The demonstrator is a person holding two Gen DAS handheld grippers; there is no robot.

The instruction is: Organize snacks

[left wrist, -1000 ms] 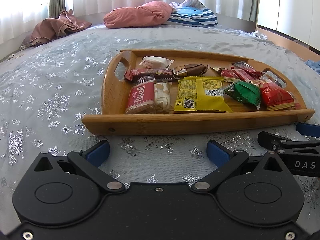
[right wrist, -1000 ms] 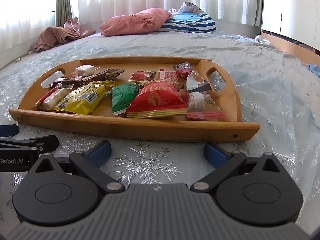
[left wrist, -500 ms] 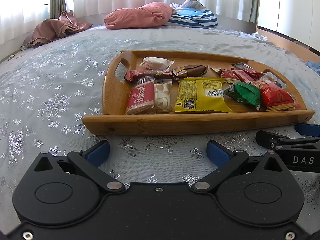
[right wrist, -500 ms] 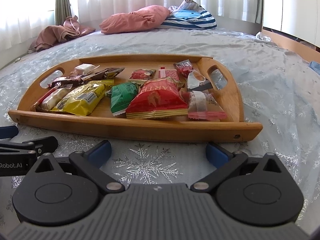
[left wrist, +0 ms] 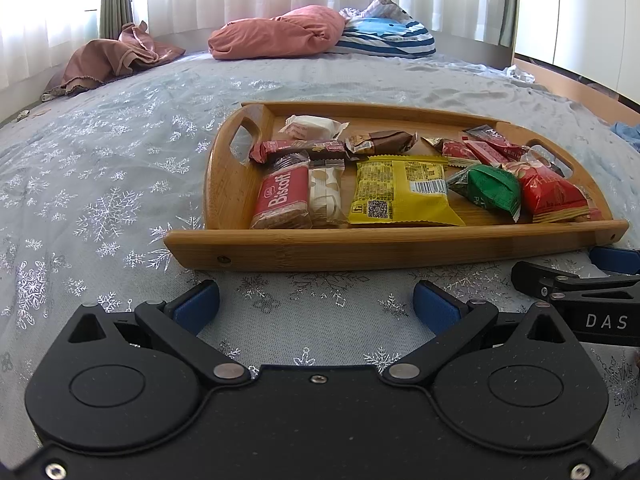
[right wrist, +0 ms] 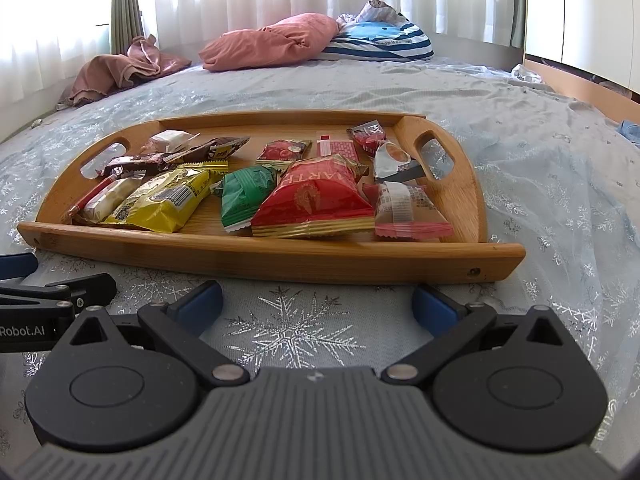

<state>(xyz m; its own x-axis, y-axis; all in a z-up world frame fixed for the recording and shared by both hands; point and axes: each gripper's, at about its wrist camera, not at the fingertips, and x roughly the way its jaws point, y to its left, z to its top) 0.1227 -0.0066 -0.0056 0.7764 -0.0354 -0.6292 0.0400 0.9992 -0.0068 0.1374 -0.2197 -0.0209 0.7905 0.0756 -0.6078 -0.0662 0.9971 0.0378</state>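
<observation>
A wooden tray with handle slots lies on the bed and holds several wrapped snacks. Among them are a red Biscoff pack, a yellow packet, a green packet and a big red packet. My left gripper stands open just in front of the tray's near rail, nothing between its blue pads. My right gripper is open too, low before the tray's right half, and empty. Each gripper shows at the edge of the other's view.
A pale blue bedcover with silver snowflakes spreads all around the tray. A pink pillow, a striped cushion and a crumpled brown cloth lie at the far end. A wooden bed edge runs along the right.
Both grippers have crept slightly toward the tray, which sits a touch lower and nearer in both views. Both stay open, and no snack has moved.
</observation>
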